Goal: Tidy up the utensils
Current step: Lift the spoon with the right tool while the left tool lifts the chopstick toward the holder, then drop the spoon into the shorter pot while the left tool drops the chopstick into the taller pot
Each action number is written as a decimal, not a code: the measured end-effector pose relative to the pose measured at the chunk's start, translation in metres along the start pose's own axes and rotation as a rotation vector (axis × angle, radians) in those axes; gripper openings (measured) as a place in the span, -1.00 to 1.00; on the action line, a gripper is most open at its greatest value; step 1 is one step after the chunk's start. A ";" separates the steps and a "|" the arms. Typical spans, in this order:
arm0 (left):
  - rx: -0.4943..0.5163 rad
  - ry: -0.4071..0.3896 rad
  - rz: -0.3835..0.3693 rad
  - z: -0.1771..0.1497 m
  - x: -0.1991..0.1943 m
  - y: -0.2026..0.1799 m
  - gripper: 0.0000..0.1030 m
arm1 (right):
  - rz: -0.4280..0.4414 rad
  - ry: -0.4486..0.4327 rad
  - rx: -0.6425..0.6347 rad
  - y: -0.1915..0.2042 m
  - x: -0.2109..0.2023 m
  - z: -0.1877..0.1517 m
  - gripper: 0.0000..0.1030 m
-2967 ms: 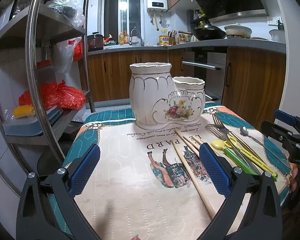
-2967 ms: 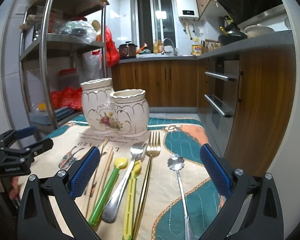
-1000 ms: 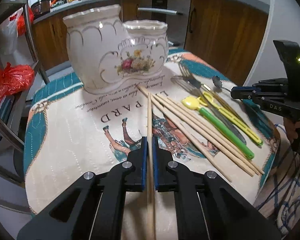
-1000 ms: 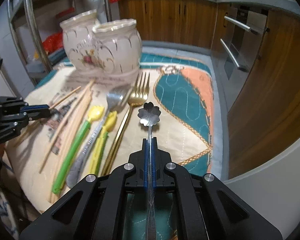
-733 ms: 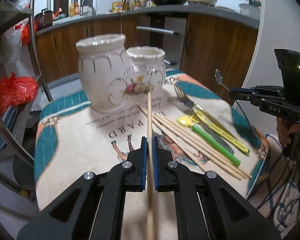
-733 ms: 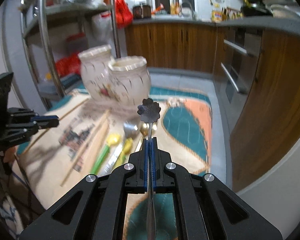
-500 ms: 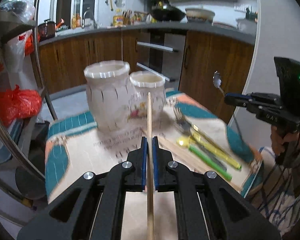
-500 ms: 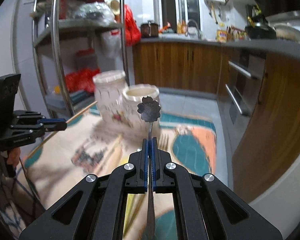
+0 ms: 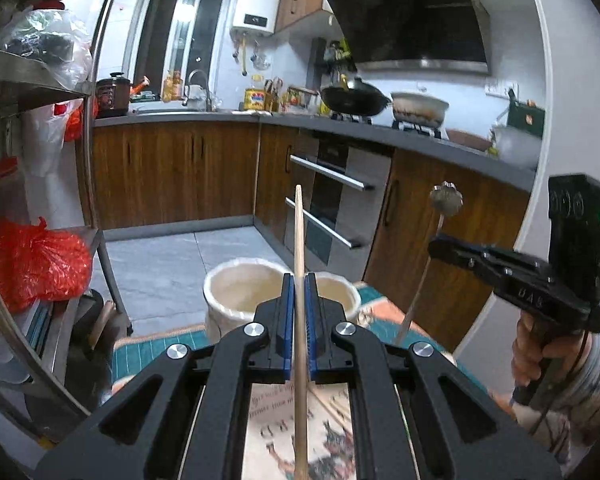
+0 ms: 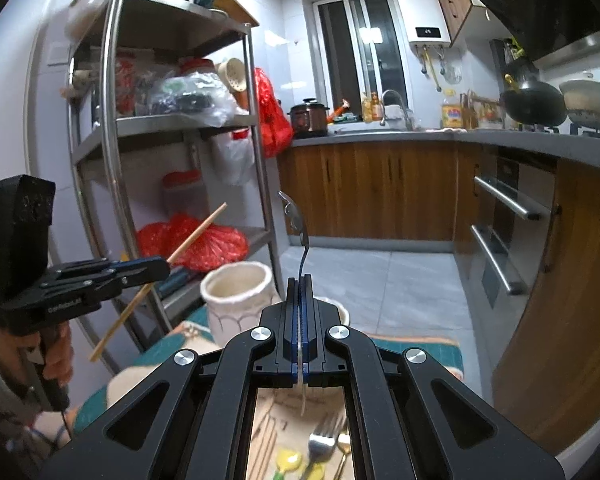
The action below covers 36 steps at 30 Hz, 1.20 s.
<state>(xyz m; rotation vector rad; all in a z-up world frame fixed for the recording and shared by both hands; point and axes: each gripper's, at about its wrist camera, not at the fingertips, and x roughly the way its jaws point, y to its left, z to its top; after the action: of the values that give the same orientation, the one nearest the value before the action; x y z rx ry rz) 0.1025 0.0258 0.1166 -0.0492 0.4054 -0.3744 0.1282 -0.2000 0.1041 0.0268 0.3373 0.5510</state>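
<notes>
Left gripper (image 9: 299, 280) clamps chopstick (image 9: 299, 232); right gripper (image 10: 299, 280) clamps spoon (image 10: 294, 216).

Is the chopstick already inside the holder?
No, the chopstick is clamped in the left gripper, raised above the holder.

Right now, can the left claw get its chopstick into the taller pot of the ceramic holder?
Probably yes. The left claw grips the chopstick above the taller pot, whose mouth is open and looks empty. The right claw, holding the spoon, stays off to the side.
</notes>
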 end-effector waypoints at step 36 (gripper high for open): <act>-0.054 -0.165 0.080 0.002 0.084 0.039 -0.90 | -0.065 0.108 0.170 -0.034 0.093 -0.015 -0.96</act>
<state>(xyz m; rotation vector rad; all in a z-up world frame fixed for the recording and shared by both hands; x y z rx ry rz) 0.1886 0.0312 0.0822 -0.1157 0.2536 -0.2777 0.2152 -0.1819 0.0576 0.1500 0.4880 0.4587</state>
